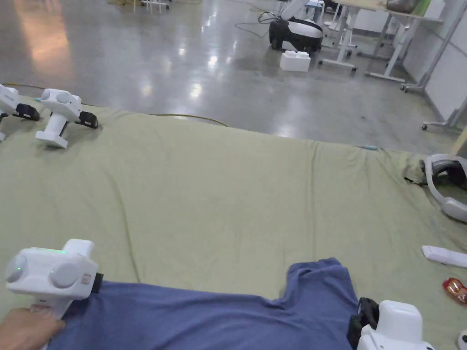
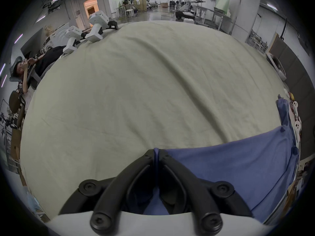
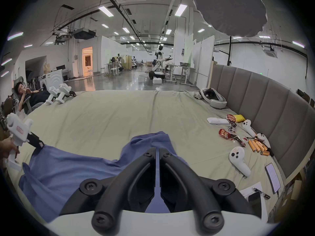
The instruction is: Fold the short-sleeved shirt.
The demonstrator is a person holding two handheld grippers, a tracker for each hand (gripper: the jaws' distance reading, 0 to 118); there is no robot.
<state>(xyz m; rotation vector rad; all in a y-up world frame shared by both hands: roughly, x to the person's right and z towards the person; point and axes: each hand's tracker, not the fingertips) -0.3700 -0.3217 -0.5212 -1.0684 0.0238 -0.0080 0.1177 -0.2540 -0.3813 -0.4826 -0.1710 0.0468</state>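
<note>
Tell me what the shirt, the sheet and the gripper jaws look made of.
Shirt: soft blue knit, probably cotton jersey; matte, drapes in smooth folds.
Sheet: pale green woven cloth, matte, creased in long wrinkles.
Jaws: black matte plastic, seemingly moulded, with screw heads showing at the pivots.

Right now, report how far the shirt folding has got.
Done: both grips look taken. The left gripper is shut on the blue shirt at its left edge, and the right gripper pinches it near the sleeve. In hand: the shirt is held near the green sheet. Left: every fold; no crease shows yet.
</note>
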